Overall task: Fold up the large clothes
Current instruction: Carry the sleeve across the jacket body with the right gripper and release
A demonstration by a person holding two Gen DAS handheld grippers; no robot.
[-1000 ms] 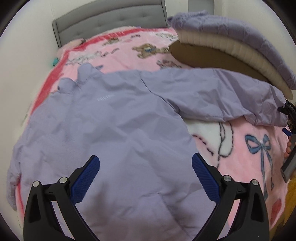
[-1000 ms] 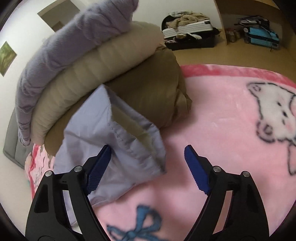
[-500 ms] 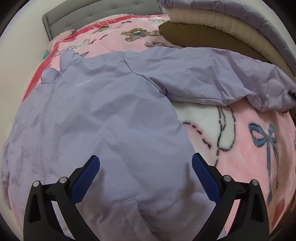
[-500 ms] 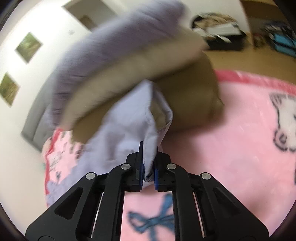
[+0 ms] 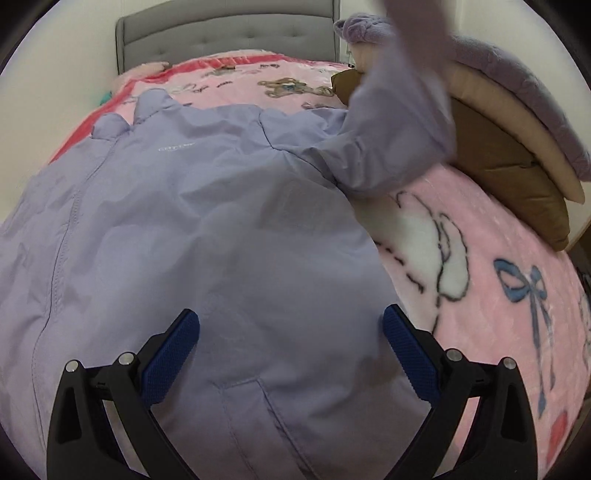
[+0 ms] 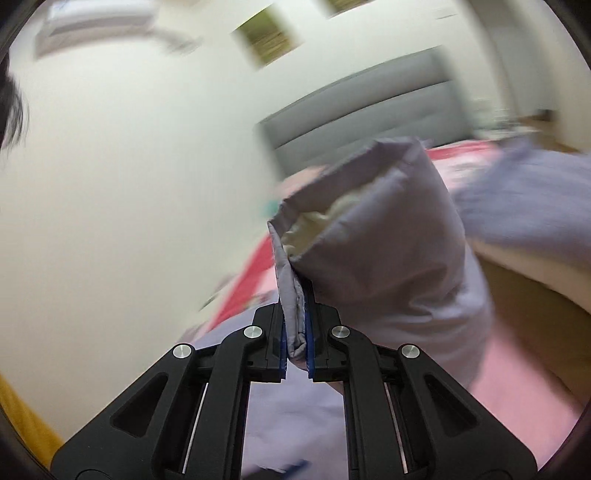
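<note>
A lilac padded jacket (image 5: pixel 192 229) lies spread on the pink blanket (image 5: pixel 491 236), zip on the left, hood ears toward the headboard. Its right sleeve (image 5: pixel 391 122) is lifted off the bed and blurred with motion. My left gripper (image 5: pixel 291 338) hovers open just above the jacket's lower front, near a pocket, with nothing between its blue pads. In the right wrist view my right gripper (image 6: pixel 297 332) is shut on the sleeve cuff (image 6: pixel 364 240), whose cream lining shows inside the opening.
A stack of folded bedding, purple over beige over brown (image 5: pixel 517 122), lies along the bed's right side. A grey tufted headboard (image 5: pixel 229 33) stands at the far end. Cream wall (image 6: pixel 129 184) runs along the left of the bed.
My right gripper shut on the sleeve cuff and swung it up and toward the jacket's body. The left gripper sank closer to the jacket's lower front and stays open.
</note>
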